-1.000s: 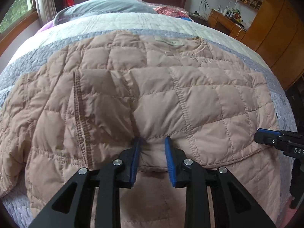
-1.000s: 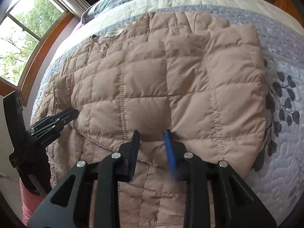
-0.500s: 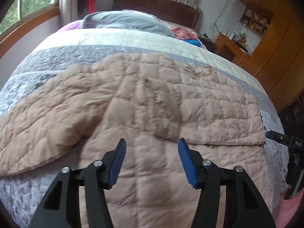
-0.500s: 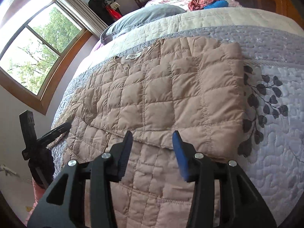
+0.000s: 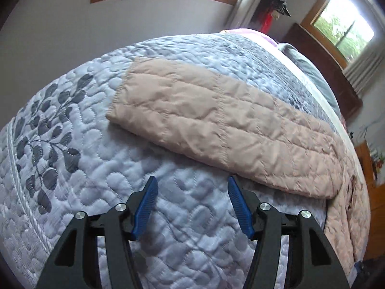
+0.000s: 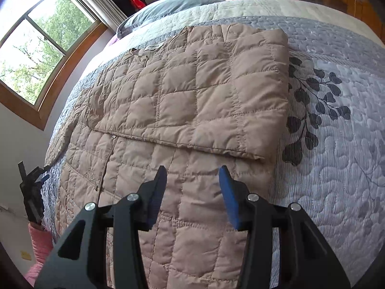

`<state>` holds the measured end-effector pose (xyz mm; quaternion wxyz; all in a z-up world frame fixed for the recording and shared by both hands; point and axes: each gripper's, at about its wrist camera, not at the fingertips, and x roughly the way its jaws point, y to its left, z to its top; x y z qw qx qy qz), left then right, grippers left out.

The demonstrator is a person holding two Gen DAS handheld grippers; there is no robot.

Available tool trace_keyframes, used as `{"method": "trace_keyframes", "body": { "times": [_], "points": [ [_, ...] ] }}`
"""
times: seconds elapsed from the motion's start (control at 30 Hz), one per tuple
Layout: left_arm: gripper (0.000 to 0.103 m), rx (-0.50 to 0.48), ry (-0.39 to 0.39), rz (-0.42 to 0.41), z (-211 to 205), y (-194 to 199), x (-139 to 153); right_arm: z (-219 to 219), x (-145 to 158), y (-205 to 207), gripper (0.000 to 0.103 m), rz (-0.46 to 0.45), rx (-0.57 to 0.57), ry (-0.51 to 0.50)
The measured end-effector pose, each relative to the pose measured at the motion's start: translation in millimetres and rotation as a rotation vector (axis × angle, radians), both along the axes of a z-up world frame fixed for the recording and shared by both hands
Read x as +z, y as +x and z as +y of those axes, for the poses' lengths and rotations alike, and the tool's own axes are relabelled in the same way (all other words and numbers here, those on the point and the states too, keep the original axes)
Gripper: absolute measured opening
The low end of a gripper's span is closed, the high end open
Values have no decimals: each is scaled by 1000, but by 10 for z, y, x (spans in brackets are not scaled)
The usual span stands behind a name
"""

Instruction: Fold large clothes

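Bedroom bed [image 6: 336, 168] | soft, light quilted jacket [image 6: 192, 91] is lying half-folded | sleeve cuff [image 5: 125, 101] looks best hold | left claw [image 5: 192, 204], right claw [image 6: 192, 192] are hovering spread, empty

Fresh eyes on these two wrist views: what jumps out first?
The tan quilted jacket spread on the bed, one side panel already folded over its body, dominates the right wrist view. In the left wrist view its sleeve lies stretched out flat across the pale blue quilt with its dark leaf print. Both the left gripper and the right gripper are open and empty.
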<state>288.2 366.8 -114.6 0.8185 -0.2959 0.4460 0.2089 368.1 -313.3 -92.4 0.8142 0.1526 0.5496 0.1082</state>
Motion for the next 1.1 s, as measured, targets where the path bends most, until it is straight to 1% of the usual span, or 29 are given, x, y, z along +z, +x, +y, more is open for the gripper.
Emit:
{"method": "trace_keyframes", "body": {
  "times": [0.13,0.2,0.23,0.27,0.3,0.37,0.43,0.53,0.67,0.73,0.8,0.9,0.93,1.0,1.1],
  "points": [
    [60,58,-90,-73,328,57,-60,13,-36,9,46,7,-4,-8],
    [59,73,-110,-94,415,120,-79,14,-51,9,46,8,-7,-21],
    [57,84,-114,-105,455,142,-89,3,-68,7,46,12,-11,-23],
    [48,97,-107,-105,488,164,-98,-11,-78,9,46,16,-14,-23],
    [41,109,-95,-98,510,178,-102,-27,-94,9,46,22,-20,-21],
    [20,130,-101,-101,565,173,-118,-51,-113,2,46,29,-24,-16],
    [13,140,-119,-116,590,157,-129,-55,-108,-8,46,28,-24,-16],
    [10,132,-99,-113,571,146,-163,-63,-145,-4,46,41,-31,-28],
    [9,119,-88,-110,579,168,-207,-74,-350,41,45,91,-41,-16],
    [7,124,-88,-104,575,171,-182,-86,-377,45,44,83,-44,-8],
    [5,124,-65,-112,523,177,-90,-112,-369,44,44,84,-52,9],
    [4,87,-32,-202,343,169,215,-134,-305,15,45,73,-56,15],
    [4,56,-13,-240,226,177,364,-134,-261,-3,46,63,-54,16],
    [4,-14,41,-288,-83,224,648,-123,-164,-47,46,39,-50,20],
    [4,-158,108,-343,-658,352,982,-104,-60,-100,46,17,-46,13]
  ]
}}
